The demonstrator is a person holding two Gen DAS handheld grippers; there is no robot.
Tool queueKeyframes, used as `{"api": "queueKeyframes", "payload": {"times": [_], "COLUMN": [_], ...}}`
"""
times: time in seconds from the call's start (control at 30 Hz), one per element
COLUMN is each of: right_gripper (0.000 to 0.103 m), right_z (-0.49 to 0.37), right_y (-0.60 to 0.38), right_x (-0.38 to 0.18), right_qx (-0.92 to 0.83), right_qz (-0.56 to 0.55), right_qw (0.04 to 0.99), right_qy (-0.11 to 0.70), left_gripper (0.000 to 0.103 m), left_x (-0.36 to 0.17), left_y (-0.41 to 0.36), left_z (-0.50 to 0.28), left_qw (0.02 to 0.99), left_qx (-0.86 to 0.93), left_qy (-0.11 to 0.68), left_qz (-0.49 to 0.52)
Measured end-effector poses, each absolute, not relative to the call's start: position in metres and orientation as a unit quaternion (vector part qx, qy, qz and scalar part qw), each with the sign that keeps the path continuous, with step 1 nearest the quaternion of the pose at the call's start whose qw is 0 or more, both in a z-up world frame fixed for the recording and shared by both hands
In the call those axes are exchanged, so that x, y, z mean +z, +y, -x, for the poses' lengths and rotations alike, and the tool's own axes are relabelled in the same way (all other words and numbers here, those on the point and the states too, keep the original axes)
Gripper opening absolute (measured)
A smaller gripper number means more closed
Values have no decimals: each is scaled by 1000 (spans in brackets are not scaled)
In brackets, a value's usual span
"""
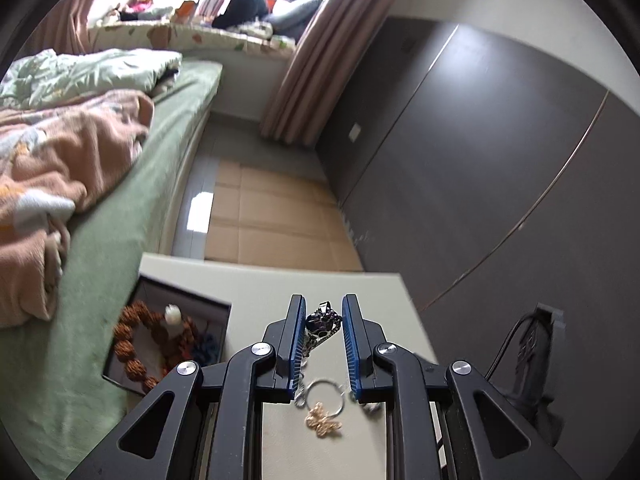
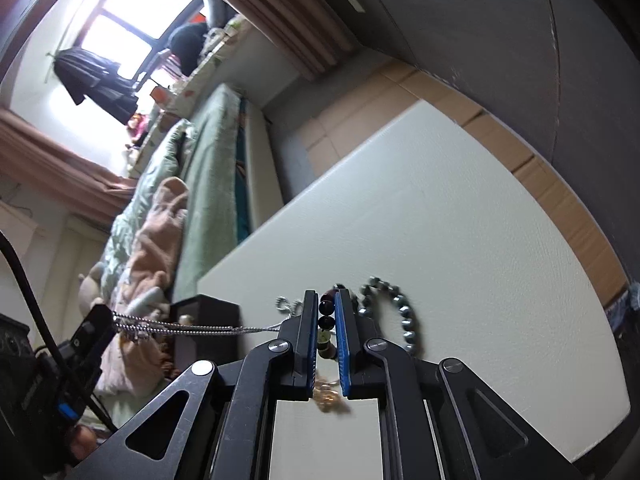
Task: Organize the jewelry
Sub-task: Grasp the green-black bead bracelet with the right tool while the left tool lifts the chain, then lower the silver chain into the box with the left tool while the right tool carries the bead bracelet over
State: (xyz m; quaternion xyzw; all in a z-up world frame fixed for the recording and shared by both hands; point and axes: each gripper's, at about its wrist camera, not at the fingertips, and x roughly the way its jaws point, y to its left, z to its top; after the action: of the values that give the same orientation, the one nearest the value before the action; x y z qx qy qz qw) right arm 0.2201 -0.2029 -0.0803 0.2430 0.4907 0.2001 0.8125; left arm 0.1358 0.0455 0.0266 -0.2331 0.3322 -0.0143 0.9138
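In the left wrist view, a green-sheeted bed (image 1: 120,216) with a crumpled pink blanket (image 1: 60,168) fills the left side. Beside it, an open dark box (image 1: 218,312) sits on the pale desk (image 1: 256,284), holding a bracelet of large brown beads (image 1: 132,348). To its right, the left gripper (image 1: 323,316) has its blue-padded jaws partly apart around a dark purple pendant (image 1: 320,322) on a silver chain (image 1: 310,346); the pendant touches both pads near the tips. Below it on the desk lie a thin silver ring (image 1: 326,396) and a gold butterfly charm (image 1: 322,424), with dark grey wardrobe doors (image 1: 480,140) at the right.

In the right wrist view, the silver chain (image 2: 180,328) stretches taut from the left gripper (image 2: 94,326) at the far left, passing the dark box (image 2: 208,320). The right gripper (image 2: 327,314) is closed narrowly on a strand of dark round beads (image 2: 326,316). Just right of it, a curved string of metallic grey beads (image 2: 404,312) rests on the desk (image 2: 460,220).
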Motion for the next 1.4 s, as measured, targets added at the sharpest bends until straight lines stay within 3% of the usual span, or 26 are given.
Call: {"api": "queueKeyframes", "payload": {"times": [0.47, 0.87, 1.1, 1.4], "right_gripper": [10, 10, 10, 10], "right_z": [-211, -213, -204, -200], "right_y": [-174, -153, -141, -129], "right_x": [-50, -47, -31, -30], "right_qx": [249, 283, 337, 347], "right_qz": [-230, -214, -222, -221], "right_qw": [829, 823, 818, 816], "right_qy": [444, 443, 409, 406], "left_gripper": [19, 19, 19, 20], "left_x": [121, 187, 184, 128], "left_y": [71, 78, 87, 100], "left_z": [-98, -95, -98, -117], "left_qw": [947, 968, 968, 952], "left_qx": [-21, 11, 31, 39], "left_qy": [215, 182, 186, 233], "left_qz": [239, 172, 167, 197]}}
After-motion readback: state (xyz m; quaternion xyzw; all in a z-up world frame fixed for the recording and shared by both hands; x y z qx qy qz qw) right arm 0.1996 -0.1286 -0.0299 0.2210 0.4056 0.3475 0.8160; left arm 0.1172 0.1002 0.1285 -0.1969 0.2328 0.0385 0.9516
